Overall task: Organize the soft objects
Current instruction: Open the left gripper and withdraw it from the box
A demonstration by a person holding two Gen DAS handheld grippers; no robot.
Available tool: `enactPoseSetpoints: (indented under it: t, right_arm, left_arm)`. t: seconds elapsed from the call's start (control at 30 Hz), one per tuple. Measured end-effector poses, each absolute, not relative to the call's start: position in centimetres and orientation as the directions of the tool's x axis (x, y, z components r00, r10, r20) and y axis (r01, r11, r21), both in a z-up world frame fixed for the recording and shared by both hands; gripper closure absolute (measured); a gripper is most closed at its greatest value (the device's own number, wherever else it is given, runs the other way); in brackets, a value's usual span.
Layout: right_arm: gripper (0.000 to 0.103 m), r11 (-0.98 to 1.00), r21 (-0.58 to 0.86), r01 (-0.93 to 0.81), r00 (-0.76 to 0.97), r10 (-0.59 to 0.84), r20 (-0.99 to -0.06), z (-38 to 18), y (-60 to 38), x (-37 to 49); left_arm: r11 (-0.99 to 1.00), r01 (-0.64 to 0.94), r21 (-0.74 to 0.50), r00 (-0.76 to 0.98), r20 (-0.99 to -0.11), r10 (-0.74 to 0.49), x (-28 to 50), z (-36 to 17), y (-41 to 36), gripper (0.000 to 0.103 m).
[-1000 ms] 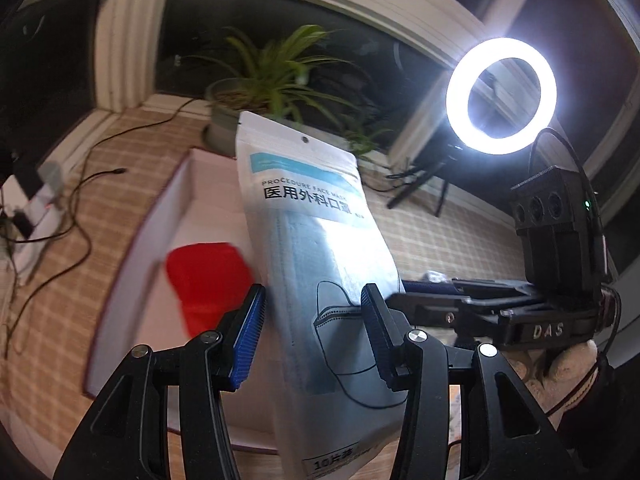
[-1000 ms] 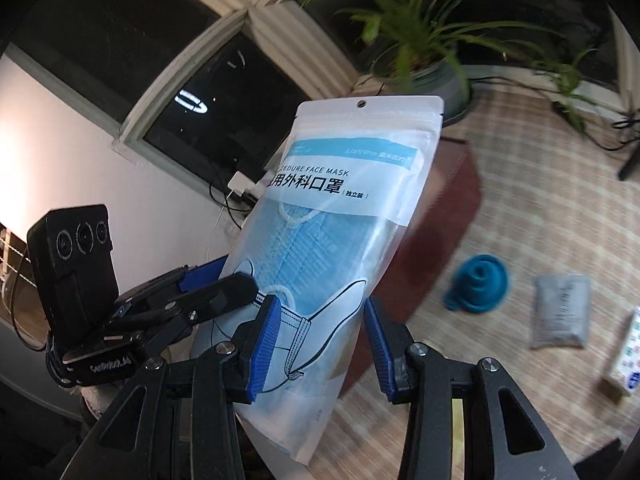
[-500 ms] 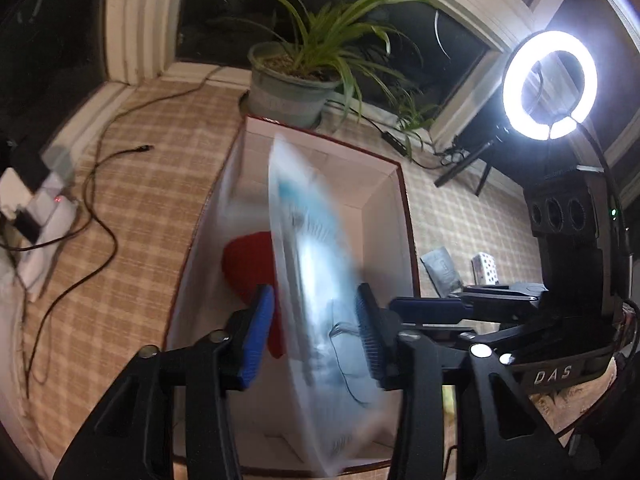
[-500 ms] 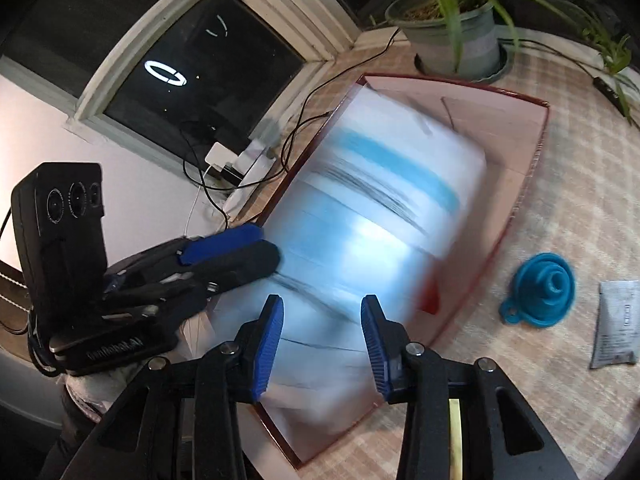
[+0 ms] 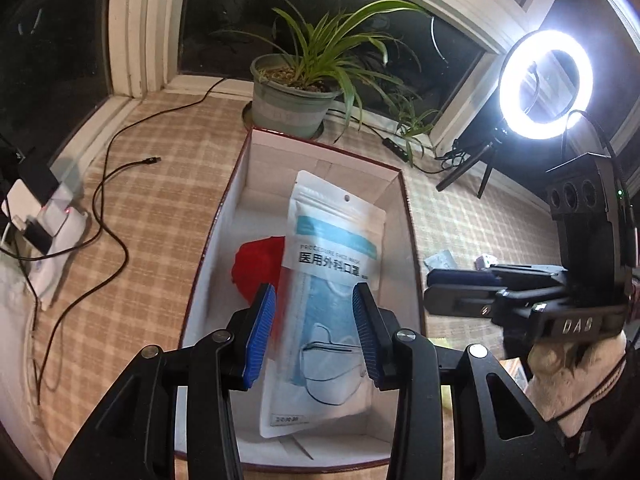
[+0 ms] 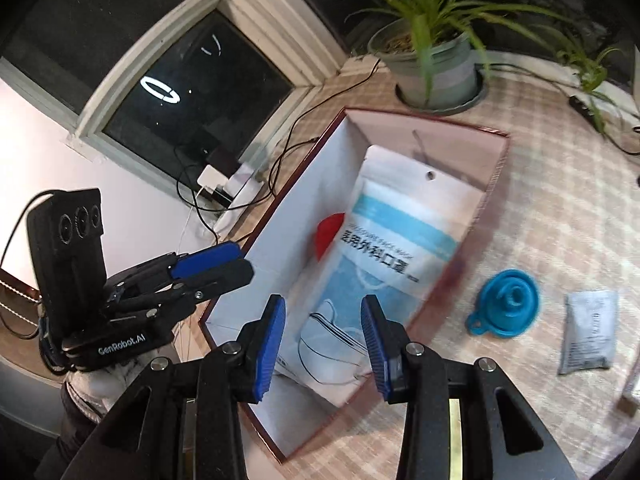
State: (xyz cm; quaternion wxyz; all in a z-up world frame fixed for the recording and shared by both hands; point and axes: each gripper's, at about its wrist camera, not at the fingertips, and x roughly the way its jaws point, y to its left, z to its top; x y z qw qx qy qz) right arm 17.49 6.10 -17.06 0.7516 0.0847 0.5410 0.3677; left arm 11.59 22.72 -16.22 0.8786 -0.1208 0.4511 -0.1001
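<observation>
White-and-blue plastic pack of face masks [image 5: 332, 280] lies inside the open box [image 5: 224, 216], directly ahead of and below the left gripper [image 5: 314, 332]. The pack's lower end shows through the gap between the two blue pads. Its hang-hole end points away from the claw, toward the box's far wall.

Left gripper: jaws apart and have just been closing. The pack shows between them in the view, but neither pad presses on it. It rests in the box on its own.

Right gripper [image 6: 324, 344]: jaws apart, nothing clamped. From its own camera the pack sits just beyond the pads, slightly blurred, leaning against the box's right-hand wall.

A red soft item [image 5: 256, 268] is in the same box, ahead and to the left of the left claw's left pad, partly under the pack's edge.

From the left camera, the right gripper hangs off to the right, over the box's right rim, with a gloved hand below it.

Outside the box, right of the right claw on the checked cloth [image 6: 560, 200]: a blue funnel [image 6: 508, 304], then a grey sachet [image 6: 588, 332] further right, the two apart.

Beyond the box's far end stands a potted plant [image 5: 292, 104]. A lit ring light [image 5: 546, 84] is far ahead to the right of the left claw. Cables [image 5: 116, 200] trail on the cloth to its left.
</observation>
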Motion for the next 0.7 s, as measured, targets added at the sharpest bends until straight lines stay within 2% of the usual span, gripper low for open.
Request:
enactPoseSetpoints:
  t: [0.2, 0.37, 0.43, 0.6, 0.7]
  right_arm:
    - [0.064, 0.733, 0.490, -0.472, 0.207, 0.632, -0.747, -14.6, 1.5, 16.6]
    - [0.055, 0.755, 0.457, -0.471, 0.268, 0.616, -0.741, -12.6, -3.7, 15.2]
    - [0.053, 0.767, 0.435, -0.471, 0.302, 0.604, -0.737, -12.0, -6.0, 14.5]
    - [0.047, 0.796, 0.419, -0.437, 0.357, 0.581, -0.731, -11.6, -12.0, 12.6]
    - [0.045, 0.810, 0.423, -0.406, 0.378, 0.570, -0.729, -12.0, -15.4, 11.5]
  left_arm:
    - [0.936, 0.097, -0.339, 0.600, -0.730, -0.327, 10.0, -14.8, 21.0, 0.064]
    - [0.920, 0.124, -0.371, 0.606, -0.706, -0.366, 8.4, -14.1, 18.9, 0.062]
    - [0.912, 0.139, -0.386, 0.603, -0.698, -0.387, 7.7, -14.0, 17.9, 0.058]
    - [0.900, 0.162, -0.406, 0.594, -0.688, -0.417, 6.3, -14.1, 15.0, 0.057]
    - [0.893, 0.171, -0.417, 0.584, -0.687, -0.433, 5.4, -14.4, 13.0, 0.052]
